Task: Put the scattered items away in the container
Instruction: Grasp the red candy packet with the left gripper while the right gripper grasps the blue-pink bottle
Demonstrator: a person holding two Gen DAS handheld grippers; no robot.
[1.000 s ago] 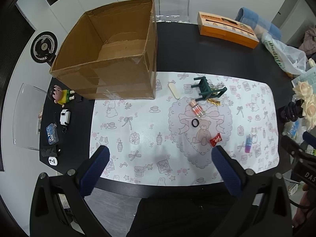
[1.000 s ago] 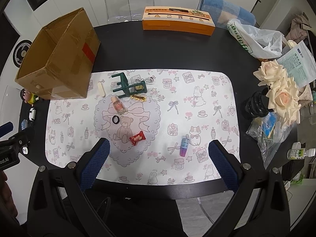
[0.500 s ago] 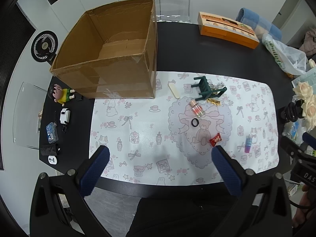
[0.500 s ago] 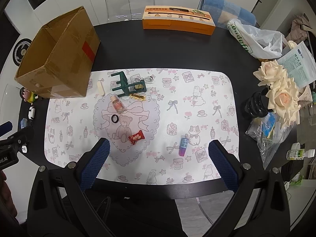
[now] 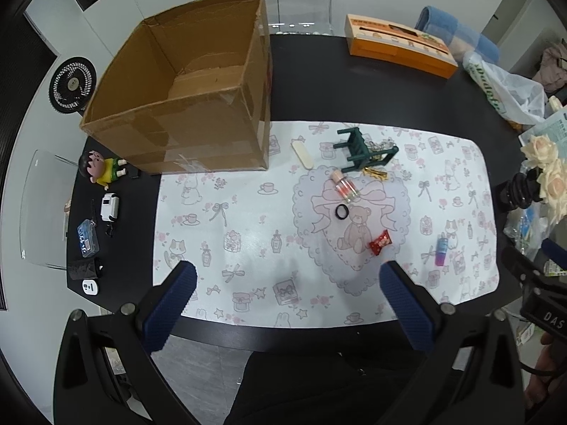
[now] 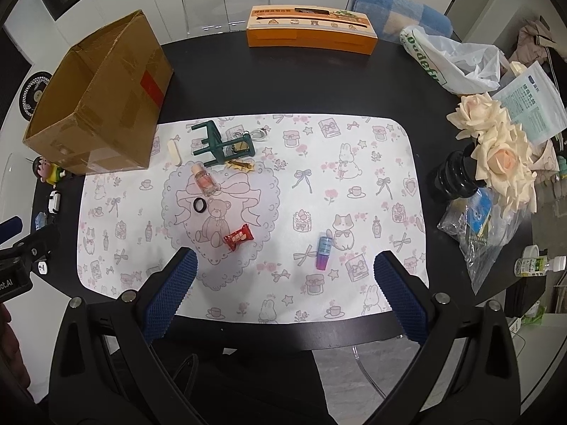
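An open, empty cardboard box stands at the table's back left. On the patterned mat lie a green toy chair, a small pink bottle, a black ring, a red candy packet, a purple tube, a beige stick and a gold wrapper. My left gripper and right gripper hover open and empty above the mat's near edge.
An orange box, a plastic bag, roses in a black vase and bagged items line the back and right. A cartoon figure and small gadgets sit left of the mat.
Both views have shifted only slightly. The objects on the mat have not moved and both grippers stay open.
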